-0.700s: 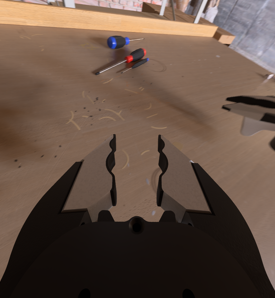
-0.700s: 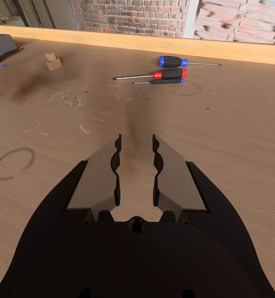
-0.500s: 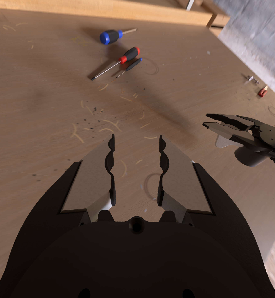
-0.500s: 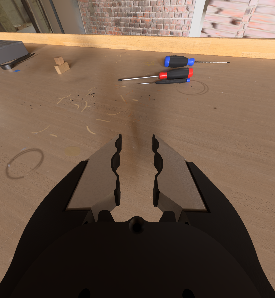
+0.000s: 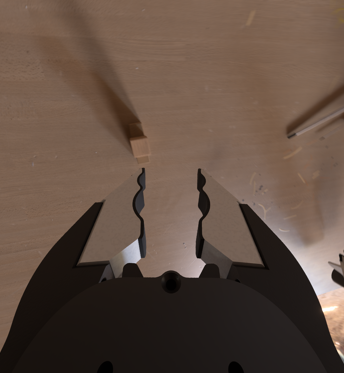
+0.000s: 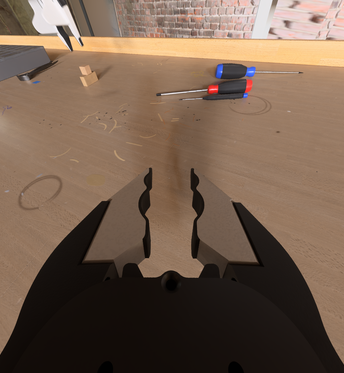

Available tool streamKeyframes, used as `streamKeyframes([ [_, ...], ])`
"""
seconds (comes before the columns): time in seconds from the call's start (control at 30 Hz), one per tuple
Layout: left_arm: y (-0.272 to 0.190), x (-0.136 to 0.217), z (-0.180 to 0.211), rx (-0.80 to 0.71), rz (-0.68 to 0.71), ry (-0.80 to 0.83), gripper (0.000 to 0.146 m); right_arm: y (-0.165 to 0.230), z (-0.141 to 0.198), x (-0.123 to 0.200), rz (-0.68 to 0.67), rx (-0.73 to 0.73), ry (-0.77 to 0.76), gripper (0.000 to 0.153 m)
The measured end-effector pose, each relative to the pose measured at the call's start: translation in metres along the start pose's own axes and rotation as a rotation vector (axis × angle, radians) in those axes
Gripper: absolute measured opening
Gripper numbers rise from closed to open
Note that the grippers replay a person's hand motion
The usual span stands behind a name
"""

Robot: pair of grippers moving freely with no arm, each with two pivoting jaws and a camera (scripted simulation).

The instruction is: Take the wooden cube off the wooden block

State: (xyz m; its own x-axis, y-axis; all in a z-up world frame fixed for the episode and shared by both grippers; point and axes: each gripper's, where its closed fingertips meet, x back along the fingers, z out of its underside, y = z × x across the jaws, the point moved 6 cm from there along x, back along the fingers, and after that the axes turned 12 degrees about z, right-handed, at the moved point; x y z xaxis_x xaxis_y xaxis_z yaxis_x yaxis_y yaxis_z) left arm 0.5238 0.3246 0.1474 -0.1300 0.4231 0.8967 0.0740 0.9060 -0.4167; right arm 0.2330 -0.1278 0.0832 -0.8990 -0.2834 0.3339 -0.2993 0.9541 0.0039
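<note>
Wooden cube (image 6: 85, 69) is seen resting on the wooden block (image 6: 89, 79), far left on the workbench (image 6: 247, 161). Light, rigid, slightly smooth it is judged — to be held on two opposite side faces. Left gripper (image 5: 170, 169) is opened wide above it — right gripper (image 6: 171, 169) is opened too, empty.

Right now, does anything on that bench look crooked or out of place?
Only slightly: the cube sits off-centre on the block, toward its left end and turned a little against it. Shavings and ring stains mark the bench. Nothing looks spilled or broken.
</note>
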Motion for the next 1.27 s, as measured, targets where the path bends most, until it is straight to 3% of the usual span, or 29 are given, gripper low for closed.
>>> streamKeyframes([
  [0.23, 0.038, -0.036, -0.017, 0.116, -0.125, 0.096, 0.052, -0.006, 0.002, 0.005, 0.012, -0.015, 0.002, 0.038],
  [0.37, 0.043, -0.047, -0.015, 0.186, -0.103, 0.116, 0.031, -0.008, 0.003, 0.007, 0.014, -0.031, 0.005, 0.038],
  [0.63, 0.031, -0.022, -0.004, 0.143, -0.054, 0.019, 0.021, -0.006, 0.003, 0.008, 0.002, -0.027, 0.008, 0.038],
  [0.83, 0.001, 0.028, 0.001, -0.099, 0.047, -0.172, 0.021, -0.001, 0.002, 0.010, -0.008, -0.011, 0.001, 0.038],
  [0.97, -0.013, 0.047, 0.011, -0.228, 0.000, -0.284, 0.021, 0.005, 0.001, 0.009, -0.020, 0.004, -0.004, 0.038],
  [1.1, -0.028, 0.056, 0.020, -0.459, -0.097, -0.324, 0.021, 0.011, 0.001, 0.007, -0.025, 0.029, -0.004, 0.038],
  [1.27, -0.039, 0.065, 0.034, -0.647, -0.099, -0.424, 0.021, 0.015, 0.001, 0.005, -0.031, 0.051, -0.005, 0.038],
])
